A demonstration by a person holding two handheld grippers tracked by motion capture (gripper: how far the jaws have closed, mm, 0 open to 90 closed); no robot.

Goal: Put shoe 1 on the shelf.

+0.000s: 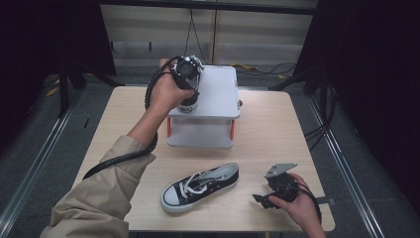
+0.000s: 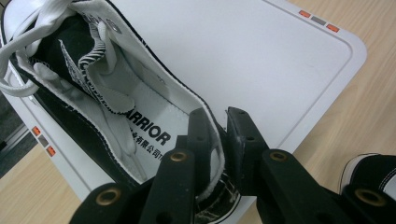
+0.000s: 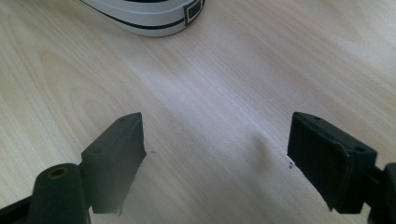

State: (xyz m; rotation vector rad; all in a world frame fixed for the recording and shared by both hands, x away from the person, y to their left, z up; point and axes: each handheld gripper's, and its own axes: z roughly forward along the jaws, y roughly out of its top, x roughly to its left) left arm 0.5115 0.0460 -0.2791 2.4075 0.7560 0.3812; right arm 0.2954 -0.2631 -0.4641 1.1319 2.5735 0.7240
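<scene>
Black canvas sneaker with white laces (image 2: 107, 100) rests on the white raised shelf (image 2: 261, 56), the left gripper (image 2: 217, 122) pinching its heel collar for placing it, while the right gripper (image 3: 215, 149) idles open near 1 matching sneaker (image 1: 200, 187).

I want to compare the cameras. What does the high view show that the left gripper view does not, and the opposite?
High view alone: the right gripper, jaws apart, low over the table, and the whole second shoe lying there. Left gripper view alone: the left gripper clamped on the heel wall of a black-and-white shoe, with printing on its insole. Both: the white rack's top shelf and the wooden table.
</scene>
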